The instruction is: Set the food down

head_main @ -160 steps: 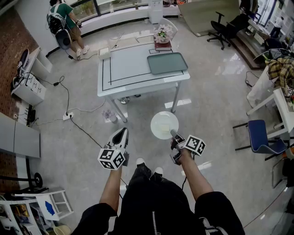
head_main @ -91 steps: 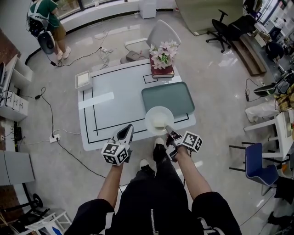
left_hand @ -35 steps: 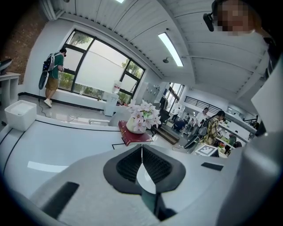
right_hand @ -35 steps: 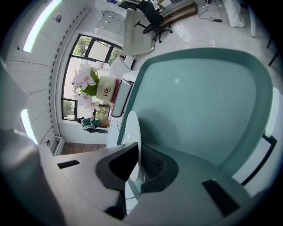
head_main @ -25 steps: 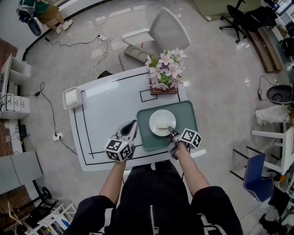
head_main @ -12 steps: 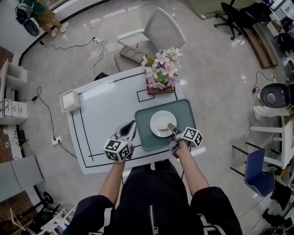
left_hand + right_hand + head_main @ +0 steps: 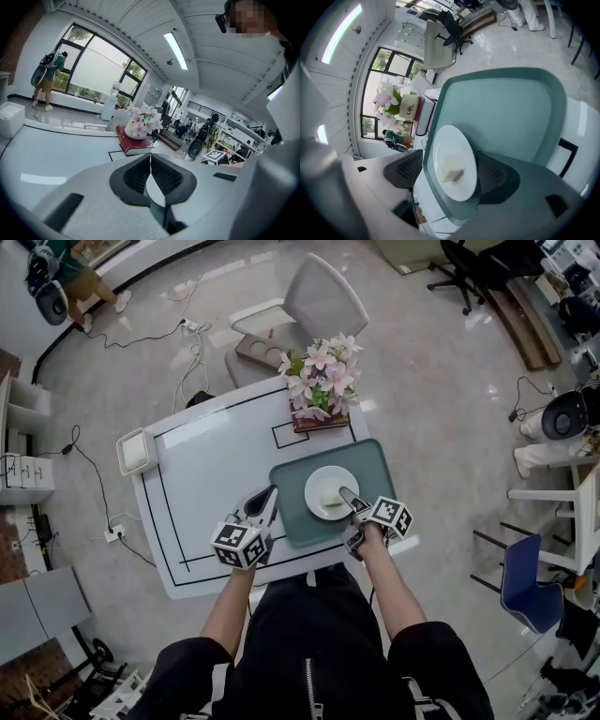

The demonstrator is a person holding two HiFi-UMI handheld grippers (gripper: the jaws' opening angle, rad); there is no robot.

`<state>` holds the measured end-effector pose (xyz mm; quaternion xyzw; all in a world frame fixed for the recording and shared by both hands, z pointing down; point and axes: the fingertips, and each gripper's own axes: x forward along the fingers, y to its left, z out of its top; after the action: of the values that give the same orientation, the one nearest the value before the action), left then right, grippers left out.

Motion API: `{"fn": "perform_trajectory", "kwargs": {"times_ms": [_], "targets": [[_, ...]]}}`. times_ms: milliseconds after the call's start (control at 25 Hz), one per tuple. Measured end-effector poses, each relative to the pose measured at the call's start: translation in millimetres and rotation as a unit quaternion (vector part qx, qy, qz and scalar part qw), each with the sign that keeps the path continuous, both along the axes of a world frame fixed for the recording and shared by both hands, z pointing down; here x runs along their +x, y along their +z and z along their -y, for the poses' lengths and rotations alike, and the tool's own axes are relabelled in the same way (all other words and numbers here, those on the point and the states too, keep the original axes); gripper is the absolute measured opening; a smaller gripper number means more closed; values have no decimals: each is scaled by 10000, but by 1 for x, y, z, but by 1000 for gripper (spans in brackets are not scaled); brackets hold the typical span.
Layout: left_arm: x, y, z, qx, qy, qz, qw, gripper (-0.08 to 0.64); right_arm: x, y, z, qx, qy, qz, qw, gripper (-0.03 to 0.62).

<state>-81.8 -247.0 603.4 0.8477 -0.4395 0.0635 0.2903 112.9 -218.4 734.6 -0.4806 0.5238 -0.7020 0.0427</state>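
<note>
At the tabletop's (image 7: 202, 486) near right corner, plate (image 7: 328, 486) rests on tray (image 7: 373, 463); right gripper (image 7: 348, 496) jaws, just opened wide, straddle its rim, releasing it.

Right tongs (image 7: 349, 503) opened, releasing plate (image 7: 325, 487)

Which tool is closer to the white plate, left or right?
Right. The right tool, jaws just opening, straddles the rim of the plate; the left tool hovers shut, left of the tray.

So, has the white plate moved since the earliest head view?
Yes. From over bare floor short of the table, the plate has come onto the green tray on it. The right gripper has just been opening its jaws, plate rim between them.
</note>
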Motion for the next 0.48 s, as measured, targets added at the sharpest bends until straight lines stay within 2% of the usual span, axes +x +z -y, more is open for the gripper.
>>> {"fn": "perform_trajectory", "kwargs": {"times_ms": [160,280,400,480], "targets": [[1,-2,1,10,-3,-19,10000,14,-1,-5,4,194,-432,-520,9975,376],[1,-4,1,23,-1,-25,10000,14,-2,-7,5,414,-849,-1093,9895,379],[-1,-4,0,34,-4,-33,10000,14,1,-4,5,638,-1312,-1740,9739,380],[-3,-4,0,41,-8,-34,10000,14,0,-7,8,913,-1703,-2213,9559,380]]}}
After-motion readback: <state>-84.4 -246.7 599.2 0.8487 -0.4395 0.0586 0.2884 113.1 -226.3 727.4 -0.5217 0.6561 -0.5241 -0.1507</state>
